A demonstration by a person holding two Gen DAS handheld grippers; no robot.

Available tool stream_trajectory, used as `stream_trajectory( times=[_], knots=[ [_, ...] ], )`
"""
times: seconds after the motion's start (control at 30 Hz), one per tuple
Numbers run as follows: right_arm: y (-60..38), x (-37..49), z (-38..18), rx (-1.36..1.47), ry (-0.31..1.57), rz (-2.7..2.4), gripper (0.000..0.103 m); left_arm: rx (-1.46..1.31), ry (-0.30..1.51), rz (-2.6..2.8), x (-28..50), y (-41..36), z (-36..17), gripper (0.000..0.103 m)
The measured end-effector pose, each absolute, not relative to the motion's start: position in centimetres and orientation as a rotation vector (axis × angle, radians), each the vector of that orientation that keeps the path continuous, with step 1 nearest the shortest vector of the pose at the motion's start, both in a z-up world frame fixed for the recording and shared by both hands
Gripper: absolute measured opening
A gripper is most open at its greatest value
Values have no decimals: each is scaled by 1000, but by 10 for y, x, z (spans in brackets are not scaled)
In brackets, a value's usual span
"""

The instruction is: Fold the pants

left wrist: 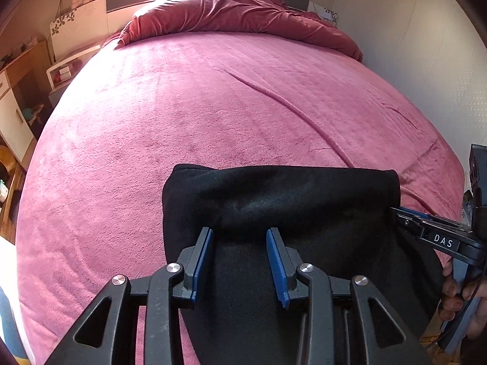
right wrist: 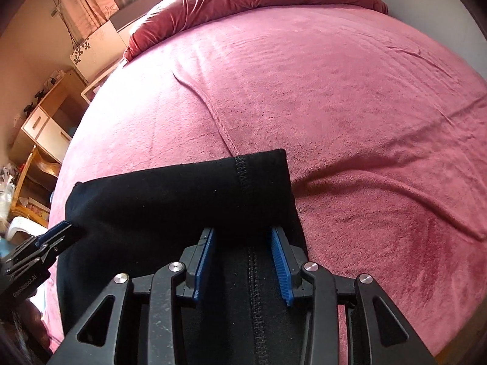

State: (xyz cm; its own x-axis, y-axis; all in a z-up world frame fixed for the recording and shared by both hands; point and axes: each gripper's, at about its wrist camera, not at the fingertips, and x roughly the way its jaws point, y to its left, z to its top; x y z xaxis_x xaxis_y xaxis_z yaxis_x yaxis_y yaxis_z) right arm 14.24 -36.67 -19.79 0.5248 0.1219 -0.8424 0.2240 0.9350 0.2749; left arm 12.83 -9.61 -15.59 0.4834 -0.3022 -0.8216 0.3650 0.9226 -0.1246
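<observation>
"DAS" label on right tongs beside black pants.

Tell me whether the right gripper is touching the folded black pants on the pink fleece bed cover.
Touching. The left wrist view shows the right gripper's tips pressed into the right edge of the folded black pants, no gap between them.

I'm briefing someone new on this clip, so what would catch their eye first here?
The black pants, folded over on themselves, lie at the near edge of a wide pink bed. Both grippers, left and right, have open jaws over the fold. A crumpled red duvet is heaped at the far end.
</observation>
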Motion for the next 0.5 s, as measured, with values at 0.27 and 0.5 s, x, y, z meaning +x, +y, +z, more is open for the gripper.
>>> stream_trajectory(
  times=[0.27,0.5],
  knots=[
    [-368,107,-173,404,985,-76,54,66,937,-362,102,-68,-136,53],
    [-366,58,-181,362,1042,-75,56,56,971,-366,71,-46,-147,60]
  ],
)
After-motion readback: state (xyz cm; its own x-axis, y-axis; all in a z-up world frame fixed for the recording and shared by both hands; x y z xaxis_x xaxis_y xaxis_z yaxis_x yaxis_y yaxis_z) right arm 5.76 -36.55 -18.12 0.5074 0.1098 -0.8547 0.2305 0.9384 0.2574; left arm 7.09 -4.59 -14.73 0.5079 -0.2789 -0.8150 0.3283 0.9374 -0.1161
